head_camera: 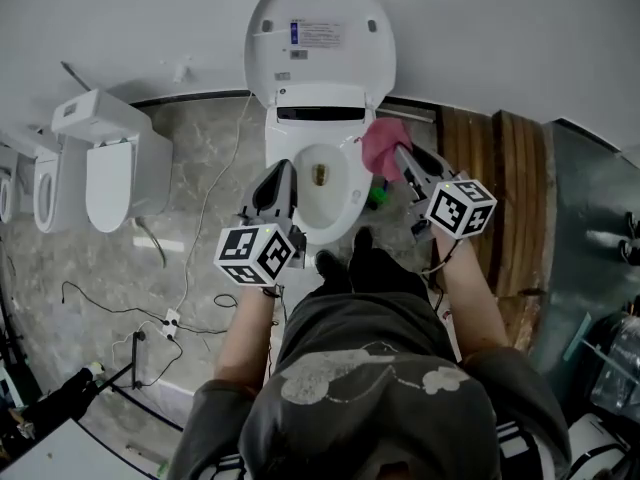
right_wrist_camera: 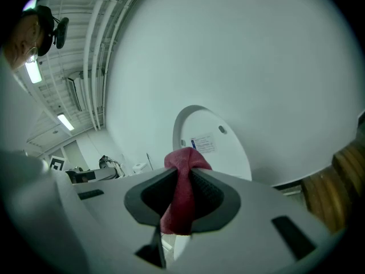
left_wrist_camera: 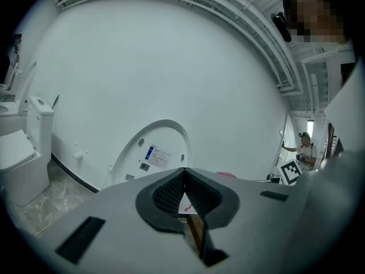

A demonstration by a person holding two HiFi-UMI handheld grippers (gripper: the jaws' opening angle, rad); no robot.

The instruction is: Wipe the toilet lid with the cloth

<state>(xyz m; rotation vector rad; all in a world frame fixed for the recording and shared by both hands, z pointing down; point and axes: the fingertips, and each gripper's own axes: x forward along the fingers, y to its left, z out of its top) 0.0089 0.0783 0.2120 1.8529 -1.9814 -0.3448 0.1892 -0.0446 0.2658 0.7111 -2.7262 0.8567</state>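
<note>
Grey left gripper, right gripper, black-white marker cubes, grey top, perhaps cloud-printed

Second white toilet at left, loose white cable over grey marble floor, wooden planks at right, small green object on floor.

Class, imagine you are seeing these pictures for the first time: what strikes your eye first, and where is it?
First comes the white toilet lid at top centre, raised upright against the wall. Next is the pink-red cloth, pinched in the right gripper at the right edge of the bowl. The left gripper hangs shut and empty at the bowl's left edge.
</note>
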